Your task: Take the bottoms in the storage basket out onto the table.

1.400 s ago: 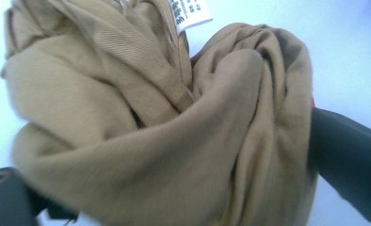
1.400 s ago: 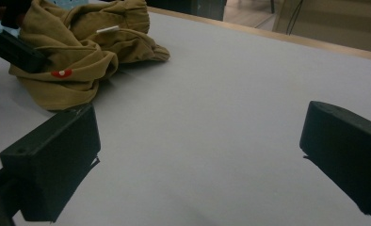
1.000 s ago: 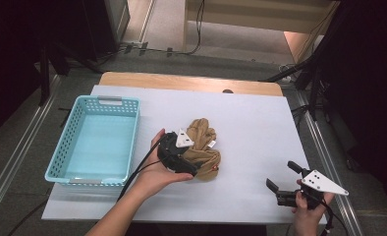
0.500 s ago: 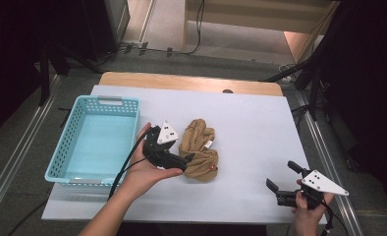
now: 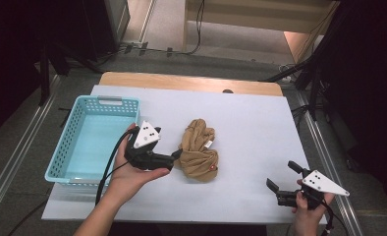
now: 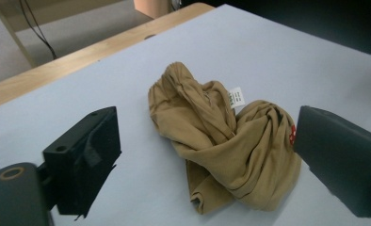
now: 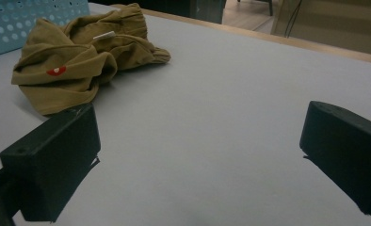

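The left gripper (image 5: 174, 156), jaws just narrowing yet empty, sits beside the crumpled tan cloth (image 5: 198, 150), which is not yet in the basket (image 5: 69, 147).

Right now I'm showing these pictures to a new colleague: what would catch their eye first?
A crumpled tan garment with a white label lies mid-table on the white table. Left of it sits a light blue basket. The left gripper points at the garment, jaws apart, having just been closing slightly; the right gripper waits open near the table's right front corner.
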